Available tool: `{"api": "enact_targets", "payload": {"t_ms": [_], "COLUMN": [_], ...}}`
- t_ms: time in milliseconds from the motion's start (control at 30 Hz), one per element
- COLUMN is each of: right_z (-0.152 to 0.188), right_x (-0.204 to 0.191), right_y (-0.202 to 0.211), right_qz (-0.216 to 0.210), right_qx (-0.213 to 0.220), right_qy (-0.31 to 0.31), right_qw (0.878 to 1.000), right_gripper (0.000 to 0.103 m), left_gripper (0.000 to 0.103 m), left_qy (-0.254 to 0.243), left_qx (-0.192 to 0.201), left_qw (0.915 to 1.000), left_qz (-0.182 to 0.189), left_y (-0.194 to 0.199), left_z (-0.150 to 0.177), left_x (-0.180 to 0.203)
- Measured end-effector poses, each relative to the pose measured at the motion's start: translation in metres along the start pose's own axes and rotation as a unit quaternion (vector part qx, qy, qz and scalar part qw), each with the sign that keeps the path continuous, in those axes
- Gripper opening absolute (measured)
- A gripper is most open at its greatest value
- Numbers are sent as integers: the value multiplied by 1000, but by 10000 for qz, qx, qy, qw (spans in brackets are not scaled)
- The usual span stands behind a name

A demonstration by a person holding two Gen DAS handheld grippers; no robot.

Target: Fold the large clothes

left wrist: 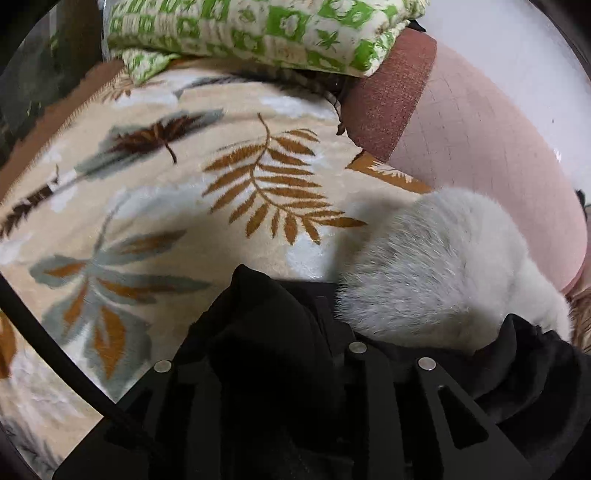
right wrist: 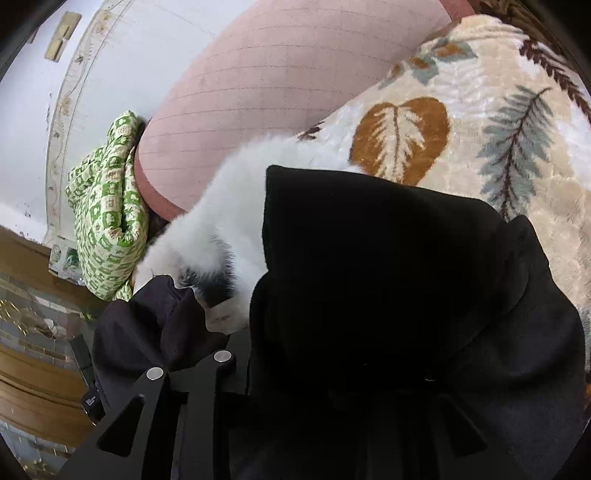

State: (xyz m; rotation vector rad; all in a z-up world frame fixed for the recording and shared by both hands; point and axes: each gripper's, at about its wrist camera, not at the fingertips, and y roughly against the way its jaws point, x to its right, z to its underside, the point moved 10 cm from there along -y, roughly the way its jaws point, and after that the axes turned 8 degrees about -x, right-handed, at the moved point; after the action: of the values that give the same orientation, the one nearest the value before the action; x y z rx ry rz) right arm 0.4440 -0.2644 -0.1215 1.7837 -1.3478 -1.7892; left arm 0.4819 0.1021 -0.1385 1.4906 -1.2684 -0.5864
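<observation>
1. Leaf-patterned blanket (left wrist: 155, 206) covers the bed, with a pink headboard (left wrist: 491, 155) behind it.
2. Left gripper (left wrist: 295, 363): black fabric is bunched between its fingers; whether the jaws pinch it, I cannot tell.
3. Right gripper (right wrist: 325, 365): the black coat (right wrist: 388, 277) drapes over it and hides its jaws.
4. White fur trim (right wrist: 229, 214) lies beside the coat; a green patterned quilt (left wrist: 258, 33) sits further back.

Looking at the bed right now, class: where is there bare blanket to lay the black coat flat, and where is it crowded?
Free: the leaf-print blanket, between the green patterned quilt and the black coat. Crowded: the side by the pink headboard, where the white fur trim lies, and the quilt's end.
</observation>
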Motion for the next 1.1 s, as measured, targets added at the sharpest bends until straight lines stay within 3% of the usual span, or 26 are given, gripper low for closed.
{"api": "enact_targets", "payload": {"t_ms": [100, 167, 233, 267, 333, 500, 567, 633, 700, 833, 900, 1033, 1100], "right_z": [6, 10, 14, 15, 17, 24, 30, 36, 50, 77, 85, 72, 59], "right_x": [-2, -6, -14, -17, -23, -32, -46, -68, -100, -138, -138, -126, -118], "right_y": [5, 14, 30, 39, 58, 113, 145, 160, 156, 103, 67, 5, -11], "right_qz": [30, -27, -279, -342, -297, 566, 1262, 1631, 1608, 1251, 1449, 1950, 1975], "right_qx": [74, 118, 264, 374, 561, 1339, 1947, 2216, 2059, 1278, 992, 787, 804], "right_qy": [71, 95, 49, 61, 171, 543, 889, 1370, 2033, 2814, 3071, 3167, 3073], "right_qw": [9999, 9999, 9993, 9987, 9978, 9879, 9686, 9516, 9436, 9428, 9353, 9249, 9274], "right_gripper": [30, 38, 55, 58, 77, 84, 85, 83, 73, 63, 60, 61, 71], "left_gripper": [38, 46, 68, 73, 81, 81, 81, 81, 81, 81, 81, 83, 87], "left_qy": [-142, -206, -249, -258, -295, -749, -989, -1179, -1360, -1773, -1861, -1491, -1270], "left_qx": [-11, 58, 339, 704, 1218, 1493, 1549, 1568, 1549, 1295, 1072, 721, 545], "left_qw": [9994, 9982, 9977, 9965, 9921, 9857, 9828, 9805, 9785, 9755, 9766, 9837, 9887], "left_qz": [322, 559, 538, 368, 92, -209, -198, -124, 2, 129, -122, -702, -572], "left_y": [12, 37, 65, 89, 124, 164, 172, 174, 172, 142, 114, 59, 35], "left_z": [2, 5, 6, 6, 8, 24, 33, 40, 47, 53, 49, 26, 18], "left_x": [4, 4, 1, -5, -12, -8, 3, 14, 31, 66, 71, 44, 28]}}
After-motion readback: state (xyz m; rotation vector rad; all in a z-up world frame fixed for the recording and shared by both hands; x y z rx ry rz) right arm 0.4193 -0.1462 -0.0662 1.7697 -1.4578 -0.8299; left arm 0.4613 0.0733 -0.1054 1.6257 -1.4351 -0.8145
